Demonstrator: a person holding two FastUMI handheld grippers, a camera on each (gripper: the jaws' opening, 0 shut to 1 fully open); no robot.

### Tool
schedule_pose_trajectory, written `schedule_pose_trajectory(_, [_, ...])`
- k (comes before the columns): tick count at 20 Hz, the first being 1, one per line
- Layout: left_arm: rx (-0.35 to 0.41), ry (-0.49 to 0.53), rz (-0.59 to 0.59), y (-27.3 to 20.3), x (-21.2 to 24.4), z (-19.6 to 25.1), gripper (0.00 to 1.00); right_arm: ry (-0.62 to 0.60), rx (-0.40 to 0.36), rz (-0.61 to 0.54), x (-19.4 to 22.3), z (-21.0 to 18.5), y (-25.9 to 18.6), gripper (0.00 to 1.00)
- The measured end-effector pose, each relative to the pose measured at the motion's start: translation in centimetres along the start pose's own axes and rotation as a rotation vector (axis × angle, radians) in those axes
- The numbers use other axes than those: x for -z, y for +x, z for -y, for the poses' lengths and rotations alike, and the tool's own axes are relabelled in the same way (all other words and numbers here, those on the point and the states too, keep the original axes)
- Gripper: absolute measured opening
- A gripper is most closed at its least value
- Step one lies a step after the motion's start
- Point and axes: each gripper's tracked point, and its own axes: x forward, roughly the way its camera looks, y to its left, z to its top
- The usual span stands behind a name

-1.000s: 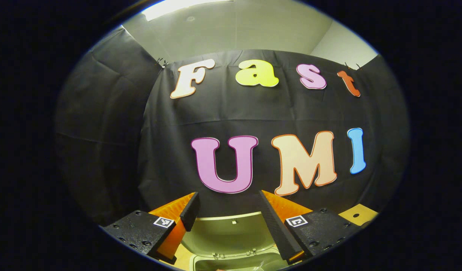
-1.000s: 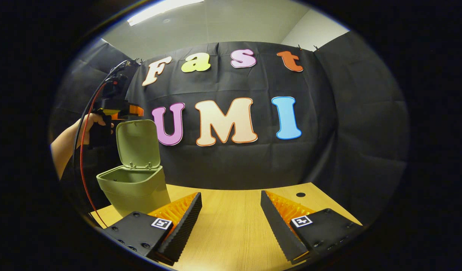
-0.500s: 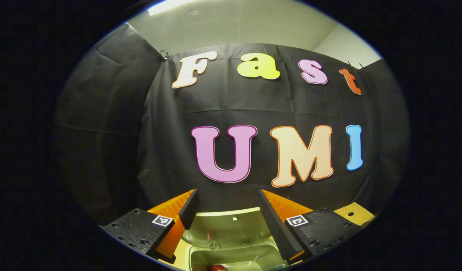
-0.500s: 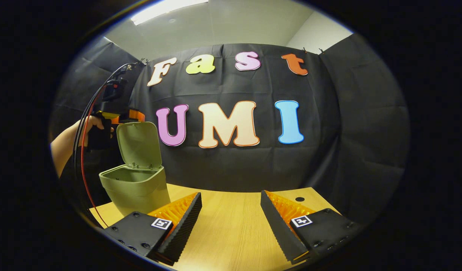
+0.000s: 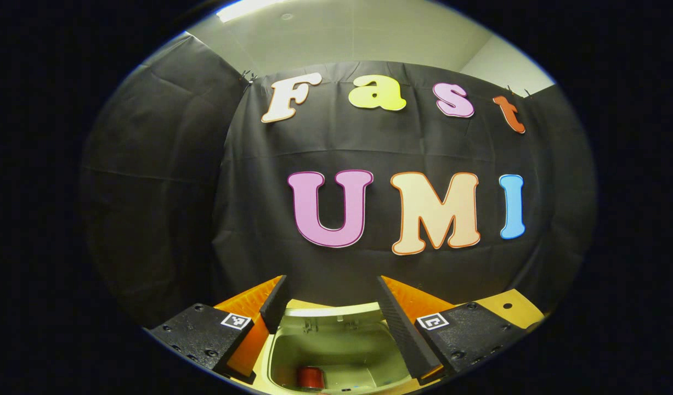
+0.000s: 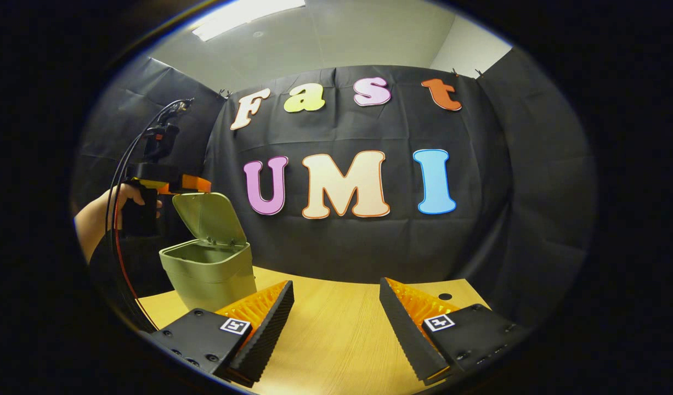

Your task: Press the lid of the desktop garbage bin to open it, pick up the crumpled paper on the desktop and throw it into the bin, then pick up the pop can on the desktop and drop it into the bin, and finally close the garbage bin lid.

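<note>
The green garbage bin (image 6: 210,271) stands on the wooden table (image 6: 336,340) at the left of the right gripper view. Its lid (image 6: 207,216) is up and leans forward over the opening. My left gripper (image 6: 189,184), held by a hand (image 6: 119,200), sits at the lid's top edge. In the left gripper view the left gripper (image 5: 331,282) is open above the bin (image 5: 336,345), with the lid's edge (image 5: 331,311) between the fingers. A red pop can (image 5: 310,377) lies inside the bin. My right gripper (image 6: 336,285) is open over the table, holding nothing.
A red and a black cable (image 6: 117,241) hang from the left gripper down past the bin. A small round hole (image 6: 445,296) marks the table's back right. The black cloth wall stands close behind the table's far edge.
The lid has tipped forward from near upright. The left gripper has followed its top edge down and forward, and more of the bin's inside with the red can has come into its view.
</note>
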Motion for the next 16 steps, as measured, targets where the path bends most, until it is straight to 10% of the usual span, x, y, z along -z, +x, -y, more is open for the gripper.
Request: schedule_pose_trajectory(16, [-0.001,-0.009,-0.059,-5.5,9.2,0.7,0.92,-0.062,-0.058,-0.02,0.7,0.2,-0.5,0.99])
